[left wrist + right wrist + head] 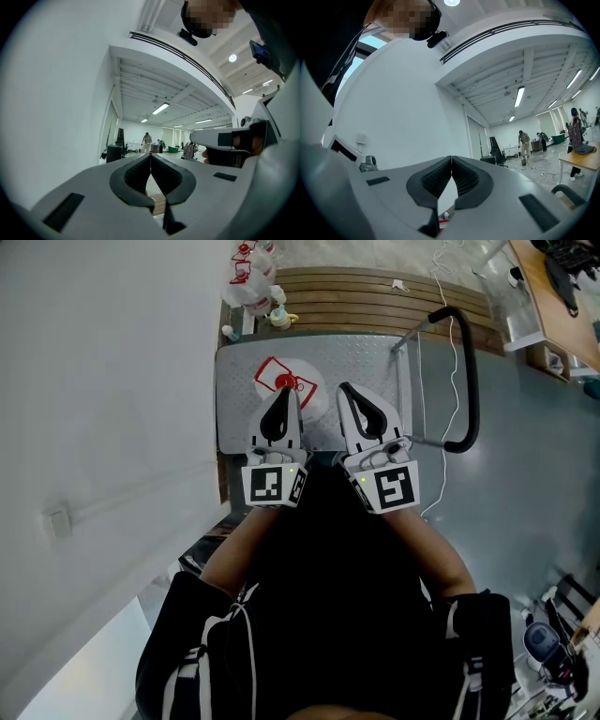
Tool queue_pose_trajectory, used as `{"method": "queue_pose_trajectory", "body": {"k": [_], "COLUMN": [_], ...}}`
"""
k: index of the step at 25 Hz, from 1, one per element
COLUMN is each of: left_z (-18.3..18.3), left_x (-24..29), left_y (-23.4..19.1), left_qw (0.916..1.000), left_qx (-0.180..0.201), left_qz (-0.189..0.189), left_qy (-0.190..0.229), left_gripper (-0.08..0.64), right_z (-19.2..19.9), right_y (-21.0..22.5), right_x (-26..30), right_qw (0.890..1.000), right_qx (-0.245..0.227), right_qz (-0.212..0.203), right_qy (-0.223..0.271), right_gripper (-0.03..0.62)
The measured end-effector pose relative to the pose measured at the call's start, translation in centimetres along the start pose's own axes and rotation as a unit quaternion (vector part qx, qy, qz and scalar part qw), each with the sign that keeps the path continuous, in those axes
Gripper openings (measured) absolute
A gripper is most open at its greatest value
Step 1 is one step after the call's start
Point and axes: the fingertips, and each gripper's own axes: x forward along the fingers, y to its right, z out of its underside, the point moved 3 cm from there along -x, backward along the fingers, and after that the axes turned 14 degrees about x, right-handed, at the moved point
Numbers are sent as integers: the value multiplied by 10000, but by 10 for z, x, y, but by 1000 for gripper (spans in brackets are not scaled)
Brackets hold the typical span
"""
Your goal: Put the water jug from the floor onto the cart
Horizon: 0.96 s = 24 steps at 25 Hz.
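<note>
From above, the water jug [287, 382] is a clear jug with a red cap and a red-edged label, standing on the grey cart platform [242, 381]. My left gripper [280, 394] is held level over it, jaws shut tip to tip with nothing between them, as the left gripper view [150, 156] also shows. My right gripper [345, 390] hovers beside it over the platform, to the jug's right. It too is shut and empty in the right gripper view [451, 158]. In the left gripper view, the right gripper's body [234, 143] appears at the right edge.
The cart's black handle [466, 362] rises at the right. A wooden slatted pallet [375, 296] lies beyond the cart, with several bottles [253, 282] at its left end by the white wall. A white cable [448, 306] trails across the floor. People stand far down the room [524, 143].
</note>
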Motion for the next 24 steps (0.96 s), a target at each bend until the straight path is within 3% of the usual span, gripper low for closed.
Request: {"method": "queue_pose_trajectory", "body": {"k": [5,24], "left_z": [5,9], "left_x": [0,-8], "left_y": [7,-6], "left_qw": [9999,9997], "left_qx": [55,58], "left_qz": [141,-150], "left_qy": [-5,-158], "left_gripper": [18,18], "right_z": [1,10], "right_y": [1,-1], "right_x": [2,9], "right_qw": [10000,9998], "right_qx": [37,60], "right_qz": [-45,-141], "right_qy": [16,-118], "right_gripper": [18,18]}}
